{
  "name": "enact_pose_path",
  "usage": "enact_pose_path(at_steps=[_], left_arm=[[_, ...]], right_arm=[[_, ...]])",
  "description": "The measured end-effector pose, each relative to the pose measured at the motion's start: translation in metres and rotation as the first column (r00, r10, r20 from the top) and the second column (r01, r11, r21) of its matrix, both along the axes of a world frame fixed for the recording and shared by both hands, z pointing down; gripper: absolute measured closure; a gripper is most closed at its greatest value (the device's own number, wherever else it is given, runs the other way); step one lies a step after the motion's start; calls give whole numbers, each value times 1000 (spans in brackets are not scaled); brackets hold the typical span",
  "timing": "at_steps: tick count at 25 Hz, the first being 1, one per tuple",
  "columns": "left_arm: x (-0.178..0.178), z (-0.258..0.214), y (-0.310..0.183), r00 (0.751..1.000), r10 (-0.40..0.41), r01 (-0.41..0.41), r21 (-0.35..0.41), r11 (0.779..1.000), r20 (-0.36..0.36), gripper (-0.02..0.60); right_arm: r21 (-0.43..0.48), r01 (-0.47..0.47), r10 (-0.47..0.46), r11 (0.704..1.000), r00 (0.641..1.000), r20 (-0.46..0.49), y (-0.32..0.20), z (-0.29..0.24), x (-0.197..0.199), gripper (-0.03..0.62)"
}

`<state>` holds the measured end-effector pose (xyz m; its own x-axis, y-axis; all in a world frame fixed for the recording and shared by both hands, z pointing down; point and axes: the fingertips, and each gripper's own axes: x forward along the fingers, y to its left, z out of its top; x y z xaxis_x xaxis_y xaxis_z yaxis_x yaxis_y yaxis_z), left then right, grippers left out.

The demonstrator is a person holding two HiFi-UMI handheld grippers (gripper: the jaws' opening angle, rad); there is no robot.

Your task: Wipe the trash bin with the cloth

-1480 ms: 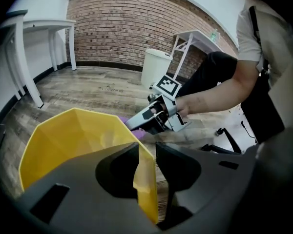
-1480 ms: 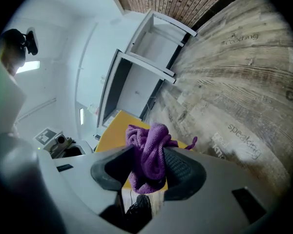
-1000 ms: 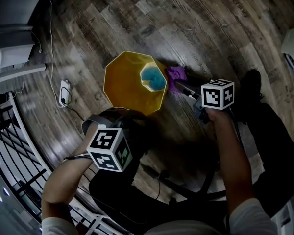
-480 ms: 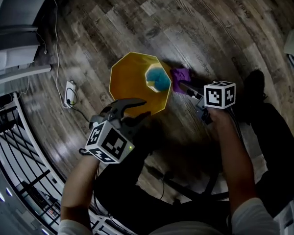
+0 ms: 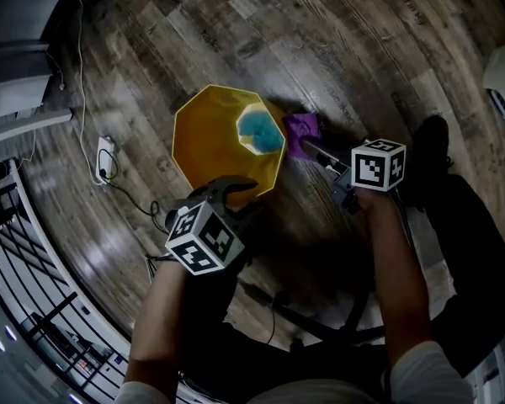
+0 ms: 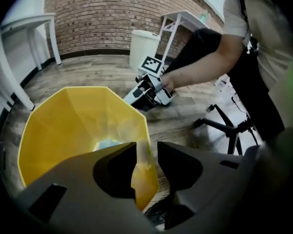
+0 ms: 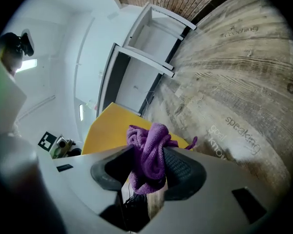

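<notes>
A yellow octagonal trash bin (image 5: 210, 137) stands on the wood floor with something blue (image 5: 261, 133) at its bottom. My left gripper (image 5: 237, 194) is at the bin's near rim. In the left gripper view the rim wall (image 6: 140, 172) stands between its jaws (image 6: 146, 152), which have just been opening and do not clamp it. My right gripper (image 5: 310, 147) is shut on a bunched purple cloth (image 5: 301, 130) at the bin's right outer side. In the right gripper view the cloth (image 7: 149, 155) fills the jaws (image 7: 146, 167) beside the yellow bin wall (image 7: 115, 126).
A power strip with a cable (image 5: 103, 158) lies left of the bin. A metal rack (image 5: 25, 251) stands at the lower left. A white bin (image 6: 144, 48), a chair base (image 6: 229, 126) and a white table (image 6: 24, 23) stand around. White shelving (image 7: 151, 48) lines the wall.
My left gripper has swung from near my body towards the bin, rolled, and dropped onto its near rim. The right gripper and purple cloth have stayed in place.
</notes>
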<state>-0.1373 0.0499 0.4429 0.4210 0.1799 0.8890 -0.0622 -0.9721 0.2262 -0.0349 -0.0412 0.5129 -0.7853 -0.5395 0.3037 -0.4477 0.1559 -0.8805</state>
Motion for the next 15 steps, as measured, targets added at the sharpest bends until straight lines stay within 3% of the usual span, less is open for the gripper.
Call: enact_pose_path(at_steps=[3,5,8,12,15], left_arm=[[0,10,2,999,39,-40,9,999,26,453],[2,13,-1,999,36,-36,12,999,21,511],[6,13,-8,1000,22,-22,10,1000,4,512],[9,11,-10,1000,-2,2,-6,1000,-8,512],[12,11,-12,1000,-23,23,-14,1000,-9,512]], right_arm=[[-22,9,-9,1000,1000,-18,-3,18,-5,410],[-37,12,-13,999,1000,-28,-7,32,-8,410],[-60,20,-24,998,997,-70,-18,56,-13,410],[-121,55,-75,991,984,-161,-27,97,-22,410],[-173,74,-120,982,953,-278,-31,130,-23,410]])
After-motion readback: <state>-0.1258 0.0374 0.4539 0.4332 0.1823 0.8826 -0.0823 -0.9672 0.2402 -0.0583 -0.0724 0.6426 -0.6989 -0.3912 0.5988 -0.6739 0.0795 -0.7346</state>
